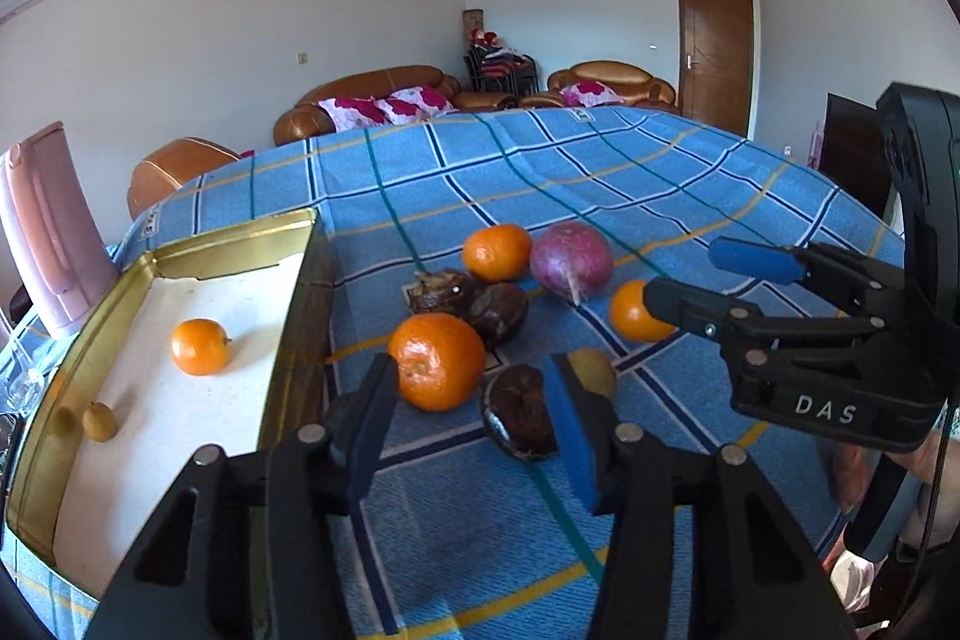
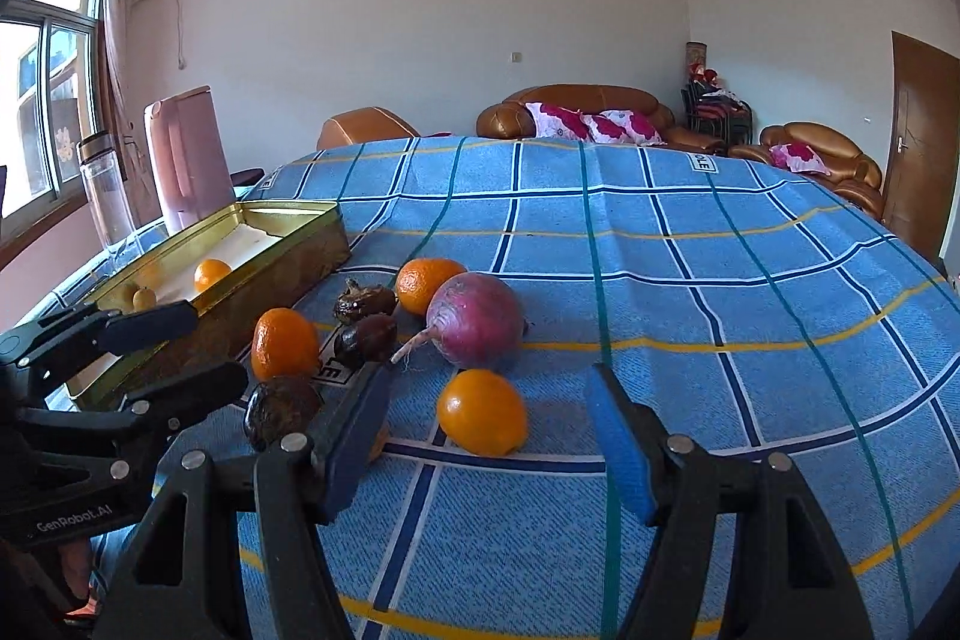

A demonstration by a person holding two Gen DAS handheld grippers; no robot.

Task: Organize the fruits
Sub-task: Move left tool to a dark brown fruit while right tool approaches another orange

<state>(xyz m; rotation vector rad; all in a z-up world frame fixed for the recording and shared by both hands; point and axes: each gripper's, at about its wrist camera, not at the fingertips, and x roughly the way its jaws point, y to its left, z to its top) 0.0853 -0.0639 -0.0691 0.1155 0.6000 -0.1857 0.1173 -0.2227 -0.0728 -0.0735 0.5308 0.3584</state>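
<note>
A gold tin tray [image 1: 294, 340] [image 2: 282, 268] holds an orange [image 1: 200, 346] [image 2: 211, 273] and a small yellow fruit [image 1: 99, 421] [image 2: 143, 297]. On the blue checked cloth lie three oranges [image 1: 441, 361] [image 1: 497, 253] [image 2: 483, 412], a purple radish [image 1: 570, 259] [image 2: 477, 319], several dark brown fruits [image 1: 519, 421] [image 2: 282, 409] and a small yellow-green fruit [image 1: 594, 370]. My left gripper [image 1: 474, 400] [image 2: 174, 346] is open, its fingers on either side of the near orange and a brown fruit. My right gripper [image 2: 492, 412] [image 1: 696, 274] is open around the front orange.
A pink kettle [image 1: 42, 232] [image 2: 186, 154] and a clear bottle [image 2: 105, 184] stand beyond the tray at the left. Brown sofas [image 1: 372, 100] [image 2: 576, 109] and a wooden door [image 1: 714, 46] are behind the table. The far half of the cloth [image 2: 690, 232] stretches back bare.
</note>
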